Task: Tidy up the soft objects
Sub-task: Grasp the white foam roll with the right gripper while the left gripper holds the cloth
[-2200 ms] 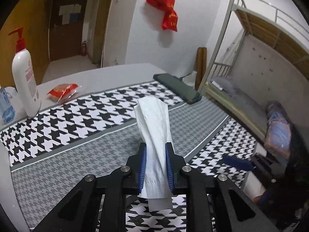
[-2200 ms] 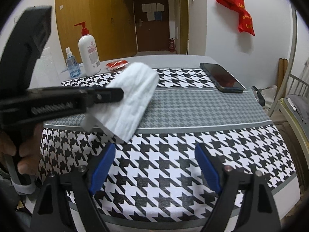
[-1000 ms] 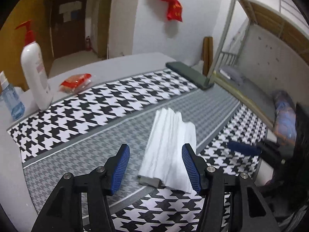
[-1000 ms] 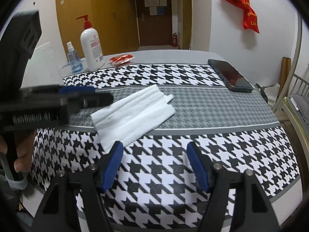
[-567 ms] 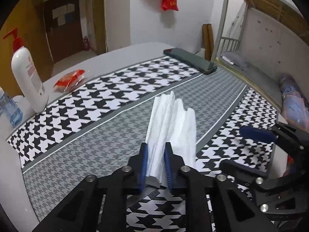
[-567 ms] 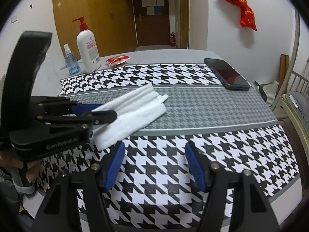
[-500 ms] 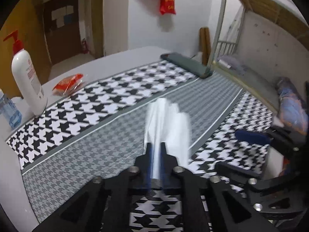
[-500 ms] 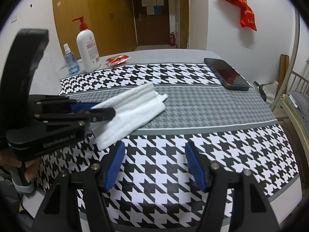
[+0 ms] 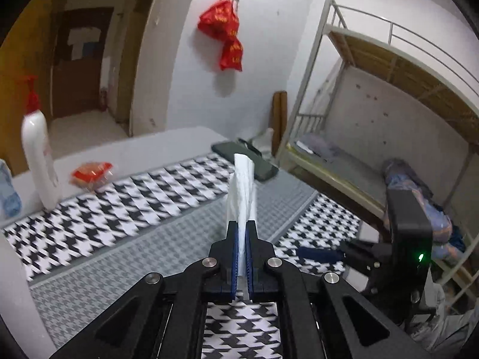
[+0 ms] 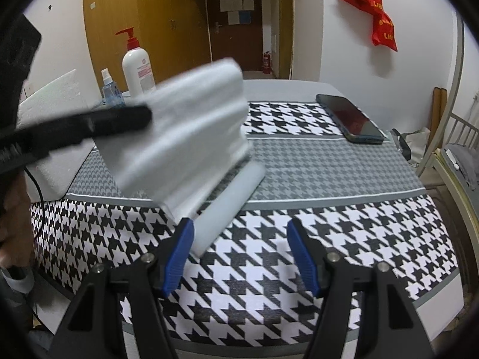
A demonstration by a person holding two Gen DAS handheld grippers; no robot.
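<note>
White walls; a brown door (image 10: 236, 24) at upper centre, wooden wardrobe (image 10: 143, 21) upper left, metal bunk bed (image 9: 389, 95) at right.

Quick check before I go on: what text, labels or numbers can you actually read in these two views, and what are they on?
Nothing reads clearly.
Red bags on the wall: yellow characters, too blurred to read.
Pump bottle: round logo and pink print, too small to read.
Papers on the door: no legible text.
Left gripper body, seen from the right wrist: white lettering at the frame edge, cut off and blurred.
Cloth, phone: no text.
</note>
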